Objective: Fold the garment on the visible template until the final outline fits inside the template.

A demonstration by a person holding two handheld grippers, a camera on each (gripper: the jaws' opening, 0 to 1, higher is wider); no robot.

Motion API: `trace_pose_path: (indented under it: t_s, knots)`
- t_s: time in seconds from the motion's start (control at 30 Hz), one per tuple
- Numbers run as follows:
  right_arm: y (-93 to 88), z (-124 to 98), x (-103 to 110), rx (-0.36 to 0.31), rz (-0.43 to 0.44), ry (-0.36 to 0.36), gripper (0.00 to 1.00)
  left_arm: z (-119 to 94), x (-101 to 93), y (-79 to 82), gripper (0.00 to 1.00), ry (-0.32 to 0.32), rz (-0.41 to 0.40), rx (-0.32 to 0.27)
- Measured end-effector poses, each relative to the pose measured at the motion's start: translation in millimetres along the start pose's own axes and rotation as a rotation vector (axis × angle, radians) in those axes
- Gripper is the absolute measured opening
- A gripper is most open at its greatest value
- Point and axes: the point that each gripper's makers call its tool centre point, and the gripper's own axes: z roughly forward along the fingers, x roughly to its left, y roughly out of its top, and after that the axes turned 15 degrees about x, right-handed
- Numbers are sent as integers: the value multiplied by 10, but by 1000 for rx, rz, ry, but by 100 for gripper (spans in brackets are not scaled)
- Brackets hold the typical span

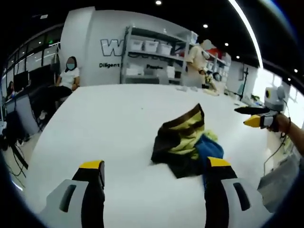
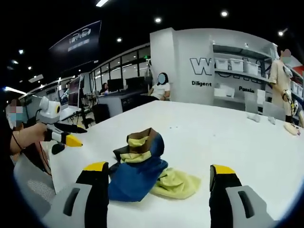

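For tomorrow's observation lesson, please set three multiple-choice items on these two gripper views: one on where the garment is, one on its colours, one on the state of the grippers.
1. Where does the garment lie?
A. On the white table
B. On a shelf
C. On a chair

2. Which colours show on the garment?
A. Red and white
B. Blue, yellow-green and dark brown
C. All black

3. What state are the left gripper and right gripper in?
A. Both shut on the garment
B. One open, one shut
C. Both open, holding nothing

Answers: 1 A, the crumpled heap rests on the table top in both views. 2 B, blue, yellow-green and dark brown folds show. 3 C, each view shows its jaws wide apart, with the garment lying loose beyond them.
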Motion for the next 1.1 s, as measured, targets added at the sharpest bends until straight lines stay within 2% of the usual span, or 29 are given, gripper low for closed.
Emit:
trace_pose_path:
  t_s: [0.2,0.27,0.47,0.6,0.7,0.97,1.1]
  knots:
    - [70,199,-114,3,-7,0,79,170,37,44,78,-6,5,19]
    - [81,275,-140,9,-7,6,79,194,36,70,74,1,12,11]
    - [134,500,-194,20,-23,31,74,339,58,145,72,-3,18,4]
    - [153,636,-238,25,-51,35,70,465,82,145,75,2,30,16]
    - [152,744,-257,33,-91,45,69,570,91,136,73,1,51,27]
    - [138,1019,-294,51,-133,60,56,828,65,101,66,-20,109,51]
    - [108,1145,-265,64,-151,73,48,992,50,29,67,-46,114,88]
